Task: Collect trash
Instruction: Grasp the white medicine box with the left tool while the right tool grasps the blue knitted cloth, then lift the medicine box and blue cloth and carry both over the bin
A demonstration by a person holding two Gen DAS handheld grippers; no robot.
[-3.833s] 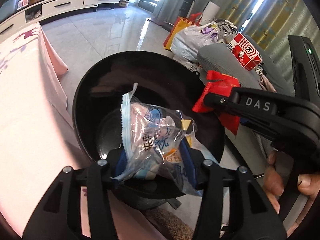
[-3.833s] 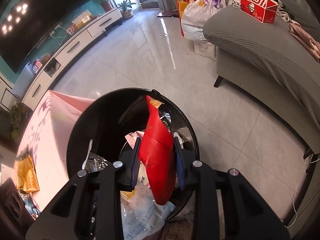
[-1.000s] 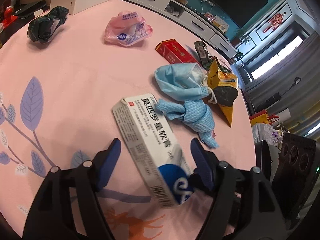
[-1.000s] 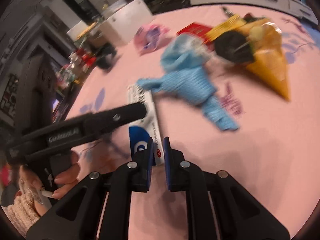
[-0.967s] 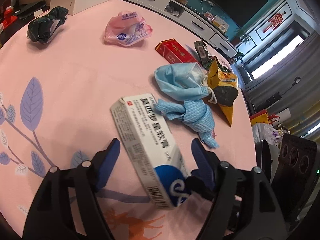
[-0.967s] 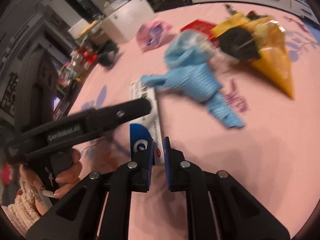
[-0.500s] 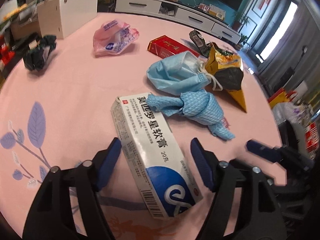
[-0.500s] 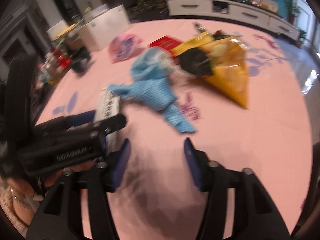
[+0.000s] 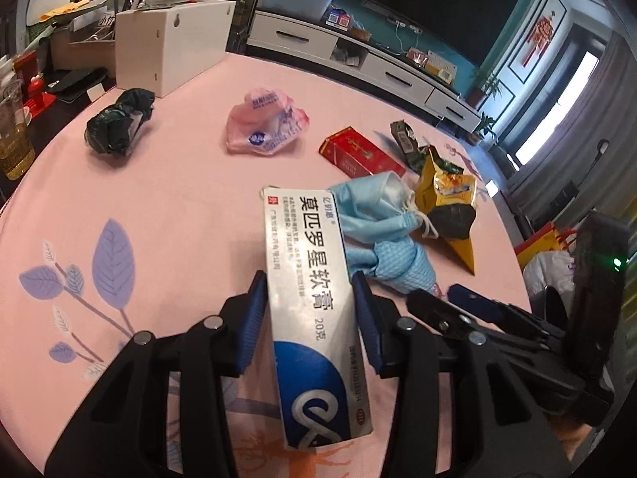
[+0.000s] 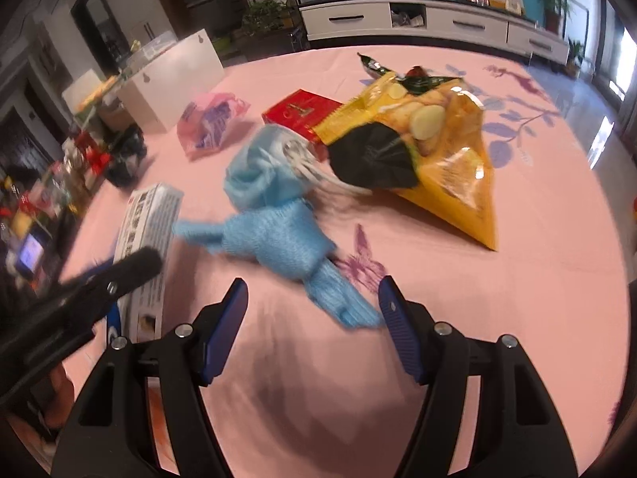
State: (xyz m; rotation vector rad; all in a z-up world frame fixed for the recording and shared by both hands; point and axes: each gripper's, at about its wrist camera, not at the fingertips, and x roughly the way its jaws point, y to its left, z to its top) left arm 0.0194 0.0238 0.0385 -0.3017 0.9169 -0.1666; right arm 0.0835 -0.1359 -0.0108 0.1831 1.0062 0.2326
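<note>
Left tool [image 9: 308,318] has just been closing and is now clamped on the white-and-blue ointment box [image 9: 314,310], blue pads pressing both long sides, box lengthwise between them above the pink tabletop [image 9: 159,207]. Right tool [image 10: 312,318] has just been opening, jaws spread with nothing gripped; tail of the knotted blue cloth [image 10: 278,239] lies between its fingers on the tabletop, pads not touching it. Blue face mask [image 9: 370,207] sits against the cloth, yellow snack bag [image 10: 438,151] just beside it. Red carton [image 9: 358,155], pink wrapper [image 9: 266,127] and dark crumpled bag [image 9: 119,121] lie farther back, apart.
</note>
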